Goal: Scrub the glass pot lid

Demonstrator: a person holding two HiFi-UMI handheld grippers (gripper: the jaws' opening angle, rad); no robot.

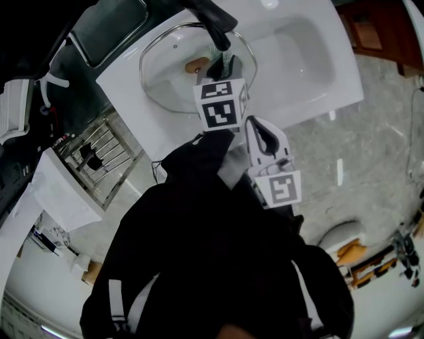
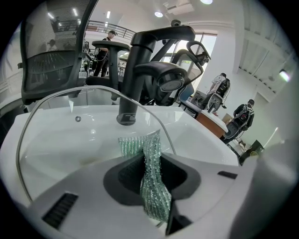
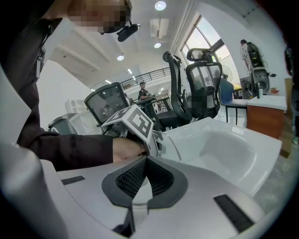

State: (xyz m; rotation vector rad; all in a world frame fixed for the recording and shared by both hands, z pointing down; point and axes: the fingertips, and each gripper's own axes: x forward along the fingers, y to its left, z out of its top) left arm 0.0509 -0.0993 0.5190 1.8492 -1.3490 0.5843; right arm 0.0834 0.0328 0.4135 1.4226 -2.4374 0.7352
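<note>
Glass pot lid [image 2: 70, 135] against scourer [image 2: 152, 177] in left fingers [image 2: 122, 179].

Clear glass lid [image 1: 169, 74], metal-rimmed; glittery green mesh scrubber [image 2: 152, 173]; glossy white basin [image 1: 301, 63].

The left gripper [image 1: 222, 66] hides the near rim of the glass lid [image 1: 165, 79], its fingers [image 2: 126, 177] part of the scrubber [image 2: 152, 154].

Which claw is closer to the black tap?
Left. The left claw, gripping the green scrubber, is right under the tap over the sink; the right claw is farther back, by the sink's near rim.
</note>
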